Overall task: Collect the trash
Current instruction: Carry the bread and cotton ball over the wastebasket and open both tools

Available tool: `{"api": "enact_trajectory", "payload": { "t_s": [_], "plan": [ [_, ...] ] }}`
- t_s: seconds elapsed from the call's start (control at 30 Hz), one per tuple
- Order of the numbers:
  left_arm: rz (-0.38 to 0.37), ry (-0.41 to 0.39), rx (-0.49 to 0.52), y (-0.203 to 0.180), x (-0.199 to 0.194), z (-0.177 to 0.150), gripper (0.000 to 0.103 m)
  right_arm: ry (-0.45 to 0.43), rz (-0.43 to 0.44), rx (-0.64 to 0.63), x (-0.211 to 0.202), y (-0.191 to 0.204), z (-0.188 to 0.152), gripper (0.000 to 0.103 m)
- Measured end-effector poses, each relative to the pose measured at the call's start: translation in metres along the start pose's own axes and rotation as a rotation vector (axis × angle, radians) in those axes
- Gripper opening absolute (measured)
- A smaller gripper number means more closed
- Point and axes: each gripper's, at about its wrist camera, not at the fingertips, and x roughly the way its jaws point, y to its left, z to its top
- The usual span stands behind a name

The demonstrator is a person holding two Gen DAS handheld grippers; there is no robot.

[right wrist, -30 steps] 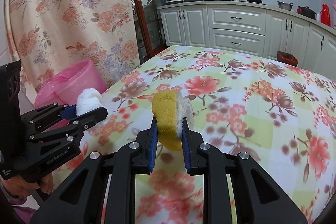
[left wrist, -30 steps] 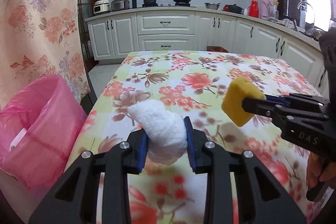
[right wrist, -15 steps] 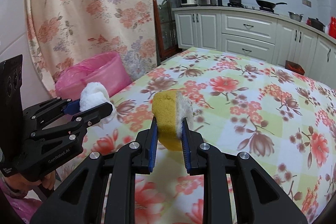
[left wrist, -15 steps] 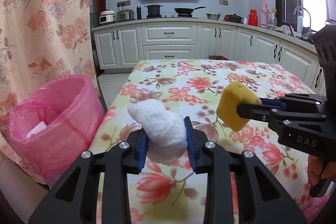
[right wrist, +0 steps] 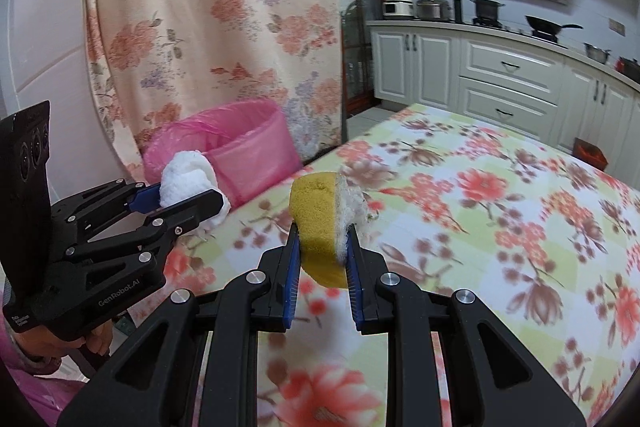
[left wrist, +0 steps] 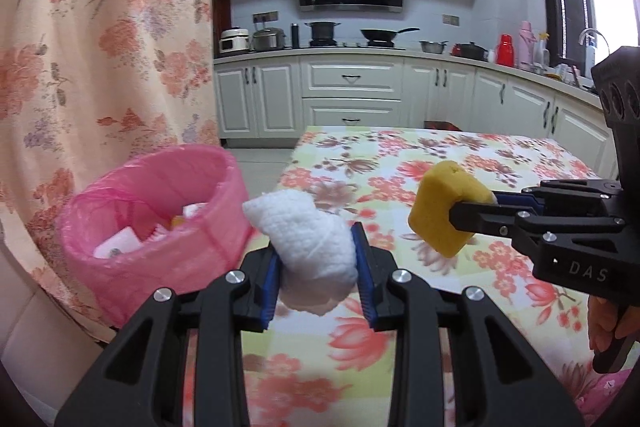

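My left gripper (left wrist: 316, 259) is clamped on a crumpled white paper towel (left wrist: 308, 247), its blue pads pressing the wad from both sides while the top of it pokes up and leans to the left. My right gripper (right wrist: 322, 259) is clenched tight on a yellow sponge (right wrist: 320, 223), which stands upright between the pads with its white scrubbing layer facing right. Both pieces of trash hang in the air above the near left part of the worktop (left wrist: 460, 163), which is covered by a flowered cloth in red, yellow and green. Seen from my left wrist, the sponge sits off to the right of the towel, at about the same height and well apart from it. Just beside the worktop's left edge stands the bin lined with a pink bag (left wrist: 160, 227), its mouth open, with some white scraps and a bit of yellow already lying inside. From my right wrist, the towel shows in front of the bin's rim. A floral curtain (right wrist: 208, 7) hangs behind the bin, and white kitchen cabinets (left wrist: 352, 95) run along the far wall.
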Motion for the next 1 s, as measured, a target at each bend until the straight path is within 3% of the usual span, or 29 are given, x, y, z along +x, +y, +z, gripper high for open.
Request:
{"api": "enact_trajectory", "payload": {
  "t_s": [0.7, 1.0],
  "plan": [
    [0.235, -0.003, -0.073, 0.106, 0.01, 0.042, 0.032, -0.023, 0.147, -0.184, 0.074, 0.063, 0.077, 0.021],
    [0.282, 0.013, -0.094, 0.138, 0.025, 0.047, 0.032, -0.02, 0.199, -0.205, 0.112, 0.078, 0.109, 0.021]
  ]
}}
